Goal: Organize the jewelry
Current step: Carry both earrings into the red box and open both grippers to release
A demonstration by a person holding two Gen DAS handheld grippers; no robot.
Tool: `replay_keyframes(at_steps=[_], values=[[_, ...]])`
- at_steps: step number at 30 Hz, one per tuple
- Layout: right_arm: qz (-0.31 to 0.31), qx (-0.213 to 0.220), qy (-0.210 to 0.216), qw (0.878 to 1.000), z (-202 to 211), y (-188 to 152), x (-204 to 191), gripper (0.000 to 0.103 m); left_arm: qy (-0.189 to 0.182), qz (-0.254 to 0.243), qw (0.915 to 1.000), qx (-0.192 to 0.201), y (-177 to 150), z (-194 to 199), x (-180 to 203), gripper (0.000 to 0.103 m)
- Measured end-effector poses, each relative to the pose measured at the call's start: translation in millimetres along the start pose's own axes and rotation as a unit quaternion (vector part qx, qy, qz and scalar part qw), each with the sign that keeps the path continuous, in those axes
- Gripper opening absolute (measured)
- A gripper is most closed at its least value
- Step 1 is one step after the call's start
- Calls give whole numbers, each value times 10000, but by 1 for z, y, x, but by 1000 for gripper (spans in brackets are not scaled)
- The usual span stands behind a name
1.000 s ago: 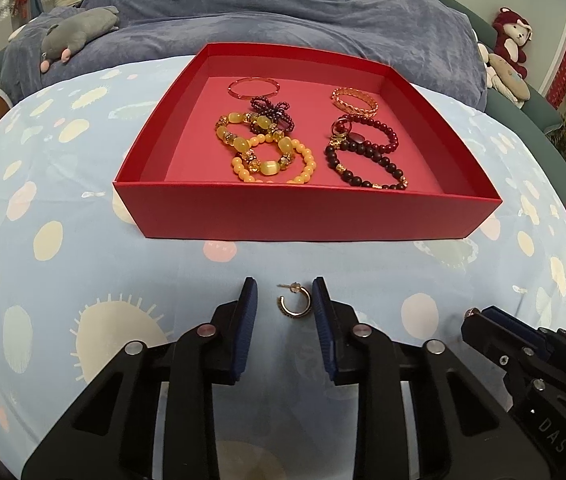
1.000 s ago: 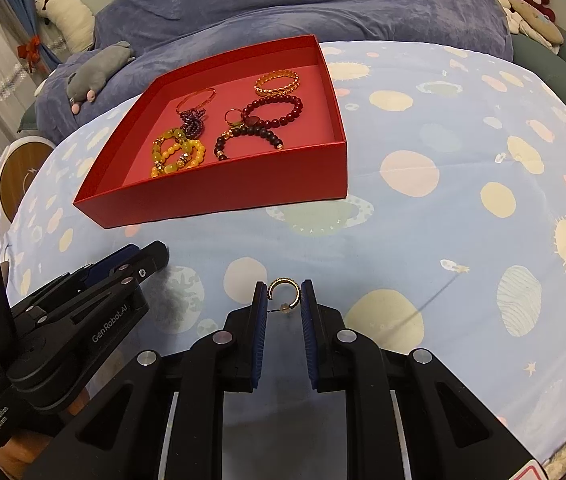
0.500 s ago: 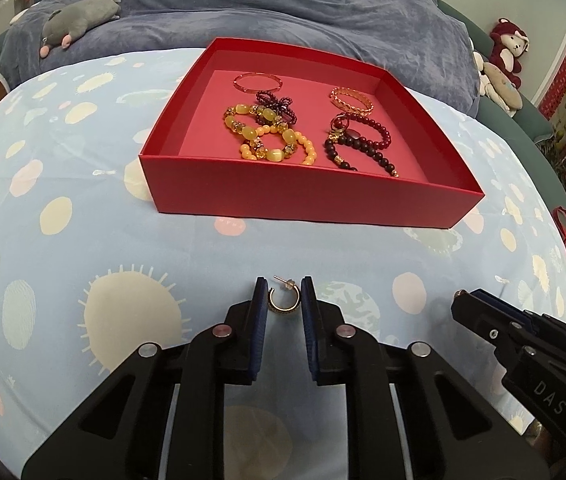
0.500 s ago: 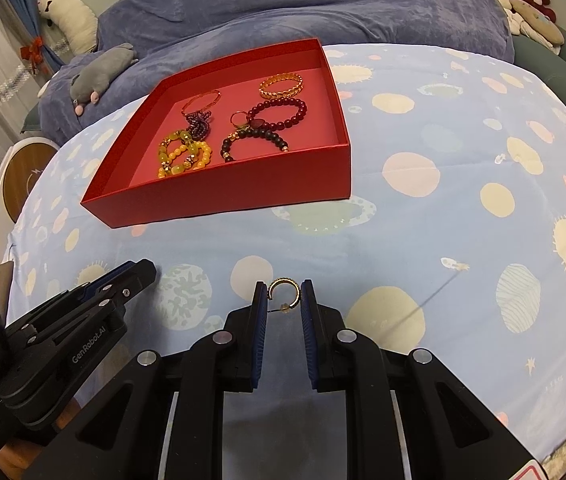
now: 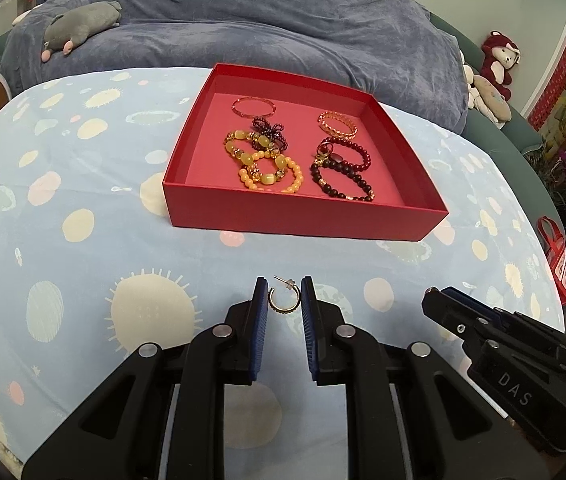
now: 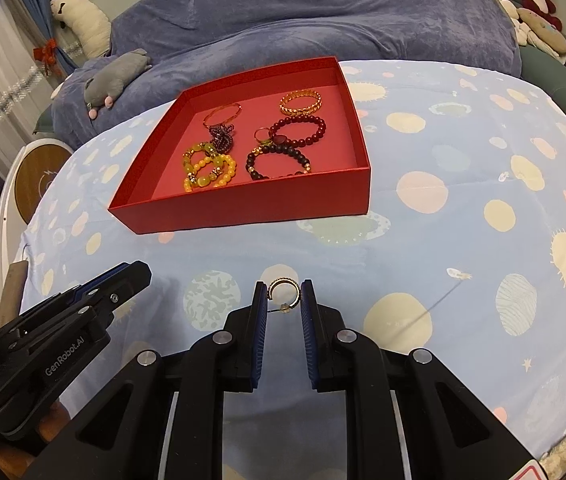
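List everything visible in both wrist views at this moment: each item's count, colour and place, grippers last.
red box: one, on the bedsheet, open.
bracelets: about seven, yellow, dark red, black, purple and gold, inside the box.
hoop earrings: two, gold, one in each gripper.
bedsheet: one, light blue with pastel dots and suns.
blanket: one, blue-grey, behind the box.
grey plush toy: one, on the blanket.
red plush toy: one, far right.
left gripper: black, blue pads, shut on an earring.
right gripper: same, shut on the other earring.
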State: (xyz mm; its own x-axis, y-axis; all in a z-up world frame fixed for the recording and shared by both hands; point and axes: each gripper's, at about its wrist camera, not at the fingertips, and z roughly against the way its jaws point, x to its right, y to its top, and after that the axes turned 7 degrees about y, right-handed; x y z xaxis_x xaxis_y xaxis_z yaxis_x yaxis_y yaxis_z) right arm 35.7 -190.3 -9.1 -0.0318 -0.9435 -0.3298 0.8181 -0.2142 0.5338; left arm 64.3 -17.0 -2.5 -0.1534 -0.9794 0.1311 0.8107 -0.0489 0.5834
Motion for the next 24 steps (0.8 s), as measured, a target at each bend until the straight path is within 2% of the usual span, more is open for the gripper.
replay_keyframes(at_steps=[12,17,24], values=[[223,401,195,9988,21,40,-15,16,-43,-133,9990,417,46,24,13,16],[372,546,247,9975,16,71,-20,16,-71,-194,9983,544,76,18,20,17],[651,670,80,9956,-3,109,-22,16,80,-334,9974,634,117,-7,28,17]])
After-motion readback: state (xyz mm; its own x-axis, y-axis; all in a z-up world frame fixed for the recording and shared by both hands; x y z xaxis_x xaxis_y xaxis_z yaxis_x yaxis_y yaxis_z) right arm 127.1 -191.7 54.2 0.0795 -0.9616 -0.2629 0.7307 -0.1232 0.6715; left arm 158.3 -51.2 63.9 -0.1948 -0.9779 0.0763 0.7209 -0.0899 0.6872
